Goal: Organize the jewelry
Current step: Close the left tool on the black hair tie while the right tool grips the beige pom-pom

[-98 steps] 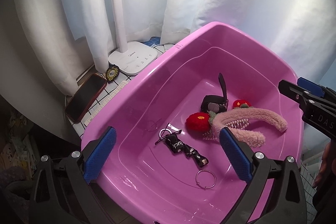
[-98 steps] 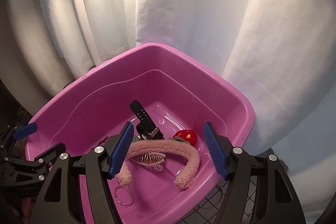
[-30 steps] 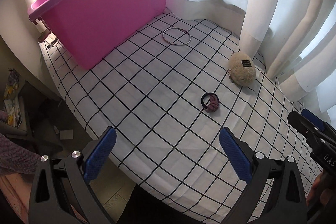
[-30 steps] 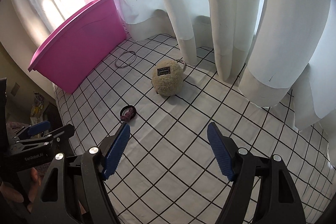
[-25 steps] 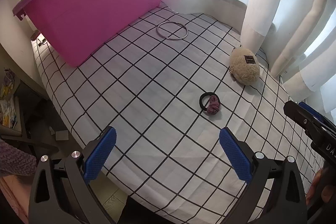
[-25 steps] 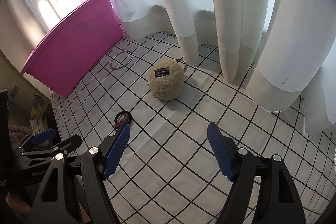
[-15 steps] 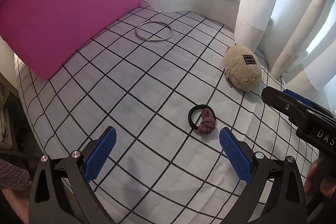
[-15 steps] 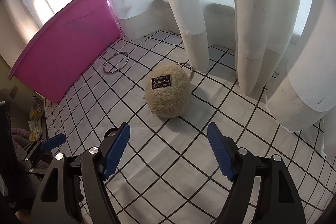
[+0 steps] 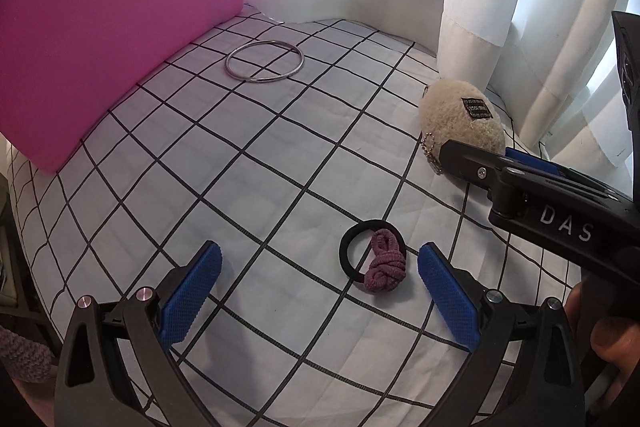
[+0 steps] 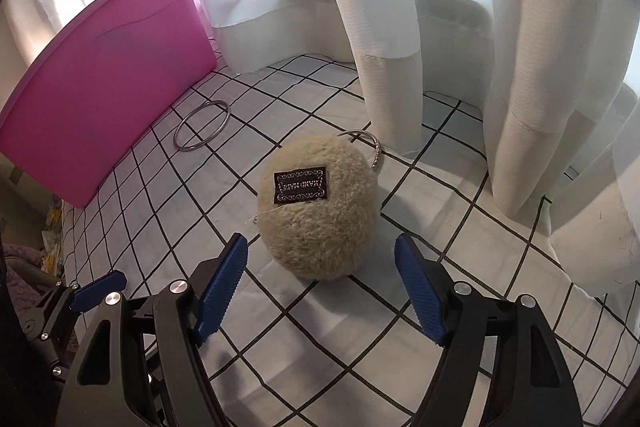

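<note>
Left wrist view: a black elastic hair tie with a knotted mauve fabric bow (image 9: 374, 261) lies on the white cloth with a black grid (image 9: 248, 163), between the blue pads of the left gripper (image 9: 316, 293) and nearer the right-hand pad.
Right wrist view: a beige fluffy egg-shaped plush charm with a black woven label (image 10: 318, 209) lies on the cloth just ahead of the right gripper (image 10: 320, 291), a small metal ring and chain showing behind it.
Bin: a pink plastic tub (image 9: 100, 23) stands at the far left edge of the cloth; its inside cannot be seen from here.
Done so far: cannot be judged, since the tub's contents are hidden.
Left to do: three pieces lie loose on the cloth, namely the hair tie, the plush charm and a thin silver metal bangle (image 9: 264, 67) near the tub's wall; by my reading all three are yet to be put away.
Left gripper state: jaws wide apart, holding nothing, pads clear of the hair tie.
Right gripper state: jaws wide apart, empty, pads short of the plush charm and not touching it.
Likely step: each gripper lined up on its own piece for a pickup.
</note>
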Demonstrator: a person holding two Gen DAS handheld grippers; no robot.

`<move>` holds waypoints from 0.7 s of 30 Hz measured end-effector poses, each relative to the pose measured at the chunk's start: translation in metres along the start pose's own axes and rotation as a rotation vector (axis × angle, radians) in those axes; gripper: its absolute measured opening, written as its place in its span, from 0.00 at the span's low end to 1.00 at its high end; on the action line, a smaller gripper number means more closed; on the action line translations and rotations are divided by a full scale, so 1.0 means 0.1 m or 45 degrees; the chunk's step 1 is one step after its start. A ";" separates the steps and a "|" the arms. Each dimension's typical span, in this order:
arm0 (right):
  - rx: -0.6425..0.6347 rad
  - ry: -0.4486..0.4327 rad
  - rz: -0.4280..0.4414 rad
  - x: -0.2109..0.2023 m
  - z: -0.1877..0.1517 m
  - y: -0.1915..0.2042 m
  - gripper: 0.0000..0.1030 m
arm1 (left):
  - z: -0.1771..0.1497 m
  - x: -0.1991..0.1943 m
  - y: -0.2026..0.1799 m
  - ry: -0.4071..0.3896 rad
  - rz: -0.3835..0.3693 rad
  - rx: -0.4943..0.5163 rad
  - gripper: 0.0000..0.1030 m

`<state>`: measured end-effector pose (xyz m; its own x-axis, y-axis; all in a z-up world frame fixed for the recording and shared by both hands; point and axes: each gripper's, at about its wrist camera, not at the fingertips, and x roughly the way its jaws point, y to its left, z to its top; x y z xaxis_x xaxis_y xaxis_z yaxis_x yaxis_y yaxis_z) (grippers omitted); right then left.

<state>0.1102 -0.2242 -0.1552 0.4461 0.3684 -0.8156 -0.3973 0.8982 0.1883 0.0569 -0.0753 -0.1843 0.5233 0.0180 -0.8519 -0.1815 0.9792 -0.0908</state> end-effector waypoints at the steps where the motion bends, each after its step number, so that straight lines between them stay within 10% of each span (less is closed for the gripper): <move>1: -0.001 0.003 -0.006 0.02 0.01 0.00 0.70 | -0.01 0.01 0.01 -0.003 0.004 0.002 0.94; 12: -0.029 -0.051 -0.035 0.13 0.08 0.05 0.69 | -0.04 0.04 0.01 -0.062 0.097 0.040 0.92; 18: -0.049 -0.102 -0.023 0.03 0.01 0.04 0.48 | -0.02 -0.01 0.04 -0.105 0.106 0.039 0.56; 21: -0.053 -0.129 -0.016 -0.04 -0.04 0.02 0.48 | -0.01 -0.03 0.09 -0.119 0.093 0.038 0.22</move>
<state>0.1043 -0.2243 -0.1540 0.5291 0.3814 -0.7580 -0.4231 0.8929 0.1539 0.0528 -0.0663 -0.1827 0.5851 0.1071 -0.8038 -0.1982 0.9801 -0.0136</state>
